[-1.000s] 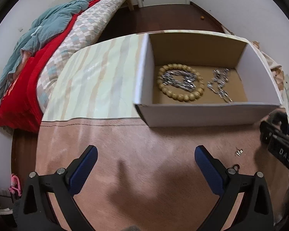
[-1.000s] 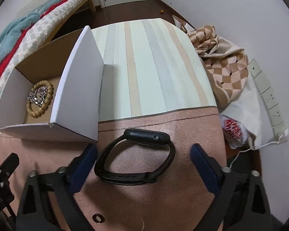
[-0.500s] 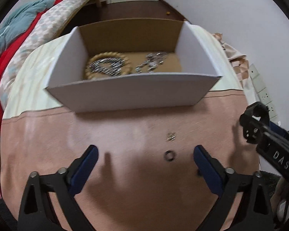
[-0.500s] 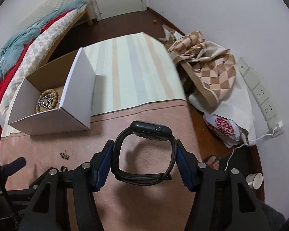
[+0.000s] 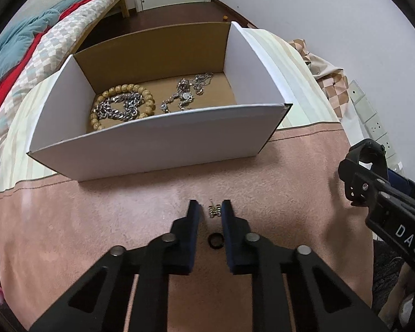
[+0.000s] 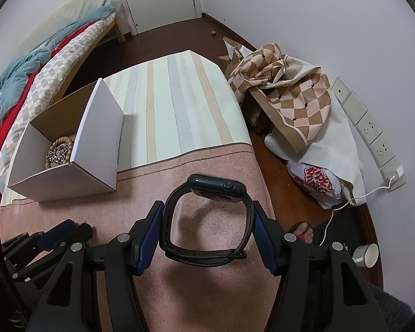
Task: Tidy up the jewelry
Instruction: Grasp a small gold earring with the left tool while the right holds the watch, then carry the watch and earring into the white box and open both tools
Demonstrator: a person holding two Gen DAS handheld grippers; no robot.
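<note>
A white cardboard box (image 5: pixel 157 141) stands on the table and holds a wooden bead bracelet (image 5: pixel 149 102), a silver chain (image 5: pixel 119 109) and a silver necklace (image 5: pixel 188 94). My left gripper (image 5: pixel 209 210) is low on the pink cloth, its fingers narrowed around a small gold earring (image 5: pixel 214 210), with a gap still on the left side. A black ring (image 5: pixel 216 241) lies between the fingers further back. My right gripper (image 6: pixel 207 215) is shut on a black smartwatch (image 6: pixel 207 221) and holds it above the cloth; it also shows in the left wrist view (image 5: pixel 373 182).
The box (image 6: pixel 69 163) sits at the seam of pink cloth (image 5: pixel 69 221) and striped cloth (image 6: pixel 174 110). A bed with blankets (image 6: pixel 27 83) lies to the left. Checked fabric and a bag (image 6: pixel 304 116), a wall socket strip (image 6: pixel 370 132) and a cup (image 6: pixel 366 254) are on the right.
My left gripper has dropped to the cloth and narrowed its fingers around the earring. My right gripper has lifted the watch higher and pulled back from the box.
</note>
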